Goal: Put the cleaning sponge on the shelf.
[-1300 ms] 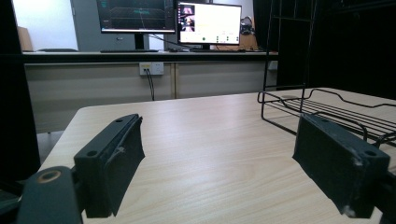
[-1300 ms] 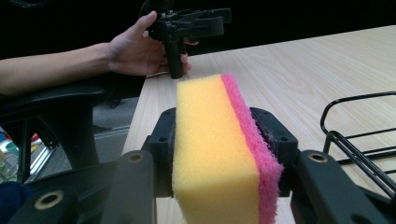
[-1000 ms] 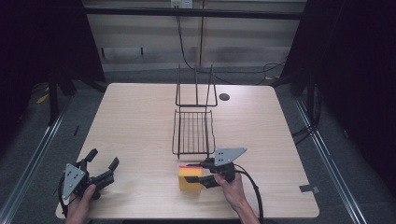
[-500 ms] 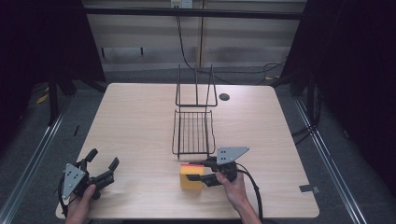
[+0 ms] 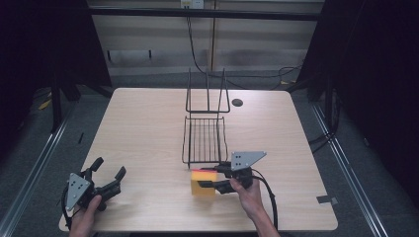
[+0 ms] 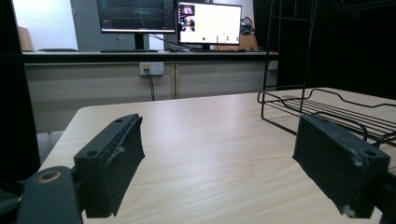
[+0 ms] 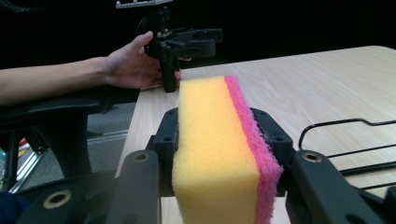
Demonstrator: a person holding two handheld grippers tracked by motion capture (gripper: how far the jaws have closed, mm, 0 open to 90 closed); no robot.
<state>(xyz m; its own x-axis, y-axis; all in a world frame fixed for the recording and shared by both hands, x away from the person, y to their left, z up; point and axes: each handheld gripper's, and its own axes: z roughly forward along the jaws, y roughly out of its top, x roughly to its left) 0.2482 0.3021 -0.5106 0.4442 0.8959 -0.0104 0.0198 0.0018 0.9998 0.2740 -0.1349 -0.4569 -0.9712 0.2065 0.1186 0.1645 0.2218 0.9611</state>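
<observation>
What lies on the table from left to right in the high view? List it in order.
Left gripper, jaws apart → yellow and pink sponge → right gripper, jaws closed on the sponge → small dark hole in the tabletop, farther back. The wire rack sits behind the sponge and overlaps it, so it is left out.

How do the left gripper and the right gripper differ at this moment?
The left gripper has its jaws open with nothing between them; the right gripper is shut on the yellow and pink sponge. The left gripper sits near the table's front left corner; the right gripper sits just in front of the black wire rack. A hand holds each.
</observation>
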